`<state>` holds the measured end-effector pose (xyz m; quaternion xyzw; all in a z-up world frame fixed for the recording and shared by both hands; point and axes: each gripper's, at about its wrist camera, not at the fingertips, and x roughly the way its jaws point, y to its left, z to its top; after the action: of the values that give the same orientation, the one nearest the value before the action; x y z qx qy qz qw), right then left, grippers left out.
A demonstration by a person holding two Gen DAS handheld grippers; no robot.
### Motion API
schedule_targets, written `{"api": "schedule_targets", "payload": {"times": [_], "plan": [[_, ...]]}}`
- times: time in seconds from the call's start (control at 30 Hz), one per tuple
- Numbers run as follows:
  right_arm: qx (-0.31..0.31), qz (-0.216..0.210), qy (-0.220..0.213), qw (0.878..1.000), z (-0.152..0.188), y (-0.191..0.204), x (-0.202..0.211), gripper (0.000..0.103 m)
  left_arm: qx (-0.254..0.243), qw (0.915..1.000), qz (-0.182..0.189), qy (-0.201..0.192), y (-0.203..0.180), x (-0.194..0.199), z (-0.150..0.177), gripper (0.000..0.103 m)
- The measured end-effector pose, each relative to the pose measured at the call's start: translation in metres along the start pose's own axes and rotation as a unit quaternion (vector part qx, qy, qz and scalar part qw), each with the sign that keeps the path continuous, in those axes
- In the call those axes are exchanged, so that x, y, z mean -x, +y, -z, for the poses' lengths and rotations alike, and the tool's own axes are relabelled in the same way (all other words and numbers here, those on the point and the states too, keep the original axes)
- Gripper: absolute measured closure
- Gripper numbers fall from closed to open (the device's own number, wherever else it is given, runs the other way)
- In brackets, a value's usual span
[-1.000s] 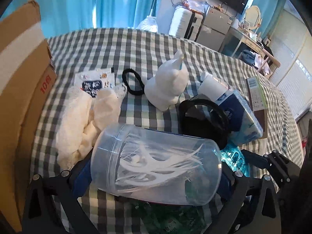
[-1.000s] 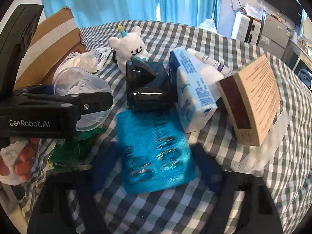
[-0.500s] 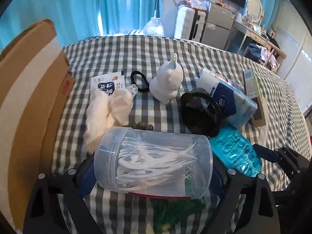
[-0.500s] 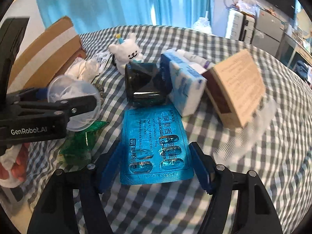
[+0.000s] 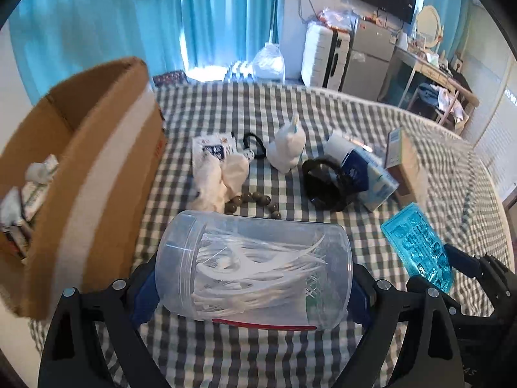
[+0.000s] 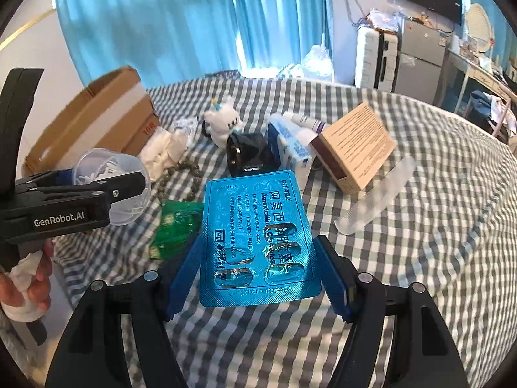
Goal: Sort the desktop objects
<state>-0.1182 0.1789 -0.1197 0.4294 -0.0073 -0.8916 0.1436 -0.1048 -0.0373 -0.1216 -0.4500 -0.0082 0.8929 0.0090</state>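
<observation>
**Both grippers loaded, lifted above the checked cloth**

Left gripper (image 5: pixel 253 270) clamps a clear plastic cylindrical jar of white floss picks (image 5: pixel 252 268) sideways, pads on its two ends, jaws spread wide around it. Jar is clear of the gingham tablecloth (image 5: pixel 323 113), just right of the open brown cardboard box (image 5: pixel 97 168). Likely light, rigid but smooth-walled, so slippery; end-to-end grip looks sound, contents loose inside.

Right gripper (image 6: pixel 258 263) pinches a blue foil blister pack of capsules (image 6: pixel 257 236) by its long edges, held above the cloth. Thin, very light, bends easily; hard squeeze could buckle it or pop capsules. Edge grip near the lower half, as now, seems ok.

Readable: "Amoxicillin Capsules" plus Chinese characters on the blister; "GenRobot.AI" on the left gripper body in the right wrist view. Red print on the box side, not legible.

Still on the cloth: white plush toy (image 6: pixel 223 123), tan printed carton (image 6: pixel 353 147), white comb (image 6: pixel 374 197), dark bead string (image 5: pixel 255 202), green sachet (image 6: pixel 176 226).
</observation>
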Motion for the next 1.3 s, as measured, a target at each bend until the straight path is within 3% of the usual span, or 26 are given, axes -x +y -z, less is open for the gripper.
{"api": "schedule_targets", "payload": {"times": [0.37, 0.63, 0.77, 0.87, 0.93, 1.17, 1.3], "plan": [[-0.007, -0.001, -0.066, 0.998, -0.005, 0.027, 0.071, 0.033, 0.0, 0.9986, 0.0, -0.053, 0.006, 0.063, 0.002, 0.009], [0.026, -0.002, -0.1, 0.995, -0.013, 0.068, 0.102, 0.033, 0.014, 0.9966, 0.003, -0.081, 0.026, 0.096, 0.005, 0.009], [0.041, -0.009, -0.106, 0.993, -0.021, 0.089, 0.105, 0.033, 0.026, 0.9959, -0.004, -0.087, 0.042, 0.105, 0.004, 0.009], [0.055, -0.017, -0.11, 0.992, -0.028, 0.107, 0.105, 0.033, 0.033, 0.9935, -0.053, -0.096, 0.056, 0.111, 0.002, 0.011], [0.061, -0.023, -0.113, 0.991, -0.036, 0.121, 0.103, 0.033, 0.033, 0.9915, -0.066, -0.107, 0.066, 0.117, -0.002, 0.012], [0.07, -0.061, -0.114, 0.989, -0.062, 0.161, 0.082, 0.033, 0.054, 0.992, -0.047, -0.104, 0.114, 0.12, -0.02, 0.018], [0.069, -0.051, -0.098, 0.991, -0.057, 0.159, 0.064, 0.033, 0.063, 0.9943, -0.019, -0.084, 0.126, 0.105, -0.011, 0.016]]}}
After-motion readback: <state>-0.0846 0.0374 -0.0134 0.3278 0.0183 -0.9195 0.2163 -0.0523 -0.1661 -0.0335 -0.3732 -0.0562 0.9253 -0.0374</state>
